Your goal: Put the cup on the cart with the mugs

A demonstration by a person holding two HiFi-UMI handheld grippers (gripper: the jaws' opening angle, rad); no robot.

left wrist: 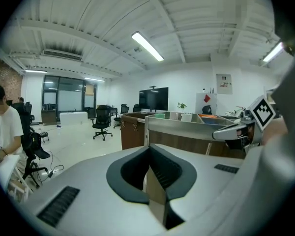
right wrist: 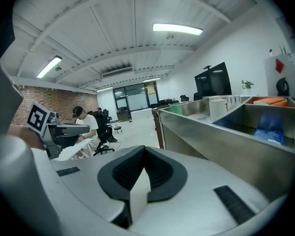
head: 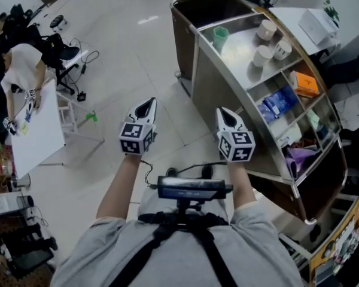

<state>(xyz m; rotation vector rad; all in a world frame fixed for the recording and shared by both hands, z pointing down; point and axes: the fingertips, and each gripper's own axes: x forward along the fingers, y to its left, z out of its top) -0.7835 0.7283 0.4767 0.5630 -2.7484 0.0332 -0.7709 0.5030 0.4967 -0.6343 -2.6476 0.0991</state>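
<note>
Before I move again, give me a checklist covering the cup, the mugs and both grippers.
1. Green cup stands on the top shelf of the cart: ok.
2. Three white mugs share that shelf, apart from the cup: ok.
3. Left gripper shut with nothing between its jaws: ok.
4. Right gripper shut with nothing between its jaws: ok.
5. Right gripper free of the cart's side: cannot tell, it sits close.
6. Person at the white table is away from the cart: ok.
</note>
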